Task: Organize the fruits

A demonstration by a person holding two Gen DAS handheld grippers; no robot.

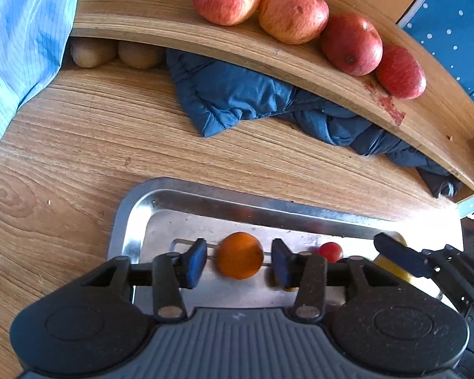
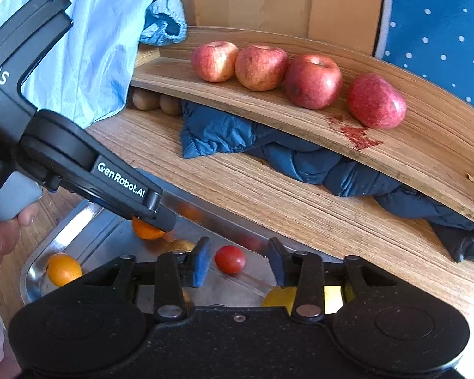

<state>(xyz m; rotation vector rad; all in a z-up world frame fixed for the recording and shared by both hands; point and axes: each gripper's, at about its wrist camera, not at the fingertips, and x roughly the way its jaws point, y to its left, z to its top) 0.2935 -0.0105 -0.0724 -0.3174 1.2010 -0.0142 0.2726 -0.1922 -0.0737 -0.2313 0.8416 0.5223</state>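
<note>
A: Two sets of tongs hang over the metal tray (image 1: 132,221), both spread wide with nothing in their grip. Between the blue pads of the left tongs (image 1: 239,257) sits an orange (image 1: 240,255), with a gap on either side of it.

B: And the right tongs (image 2: 240,260)?

A: They frame a small red tomato (image 2: 230,259) on the tray floor; neither pad touches it. Just below them a yellow fruit (image 2: 279,297) is partly hidden under the linkage, so I cannot tell what it is.

B: Anything else in the tray?

A: From the right wrist view, a second orange (image 2: 63,269) lies in the tray's near left corner, and a brownish fruit (image 2: 181,245) lies close to the orange under the left tongs. A person's hand (image 2: 3,237) grips the left tool's grey handle at the edge of that view.

B: What lies beyond the tray?

A: The tray rests on the wooden counter (image 1: 79,132). Past it, a dark blue padded garment (image 1: 237,94) is bunched under a raised wooden shelf (image 1: 161,15). Two brown kiwis (image 1: 93,52) are tucked in the shadow under the shelf's left end, side by side.

B: And on the shelf itself?

A: Four red apples (image 2: 312,80) stand in a row along it, the left three close together and the rightmost a little apart, beside a red smear on the wood. A light blue cloth (image 2: 94,38) hangs at the left.
</note>
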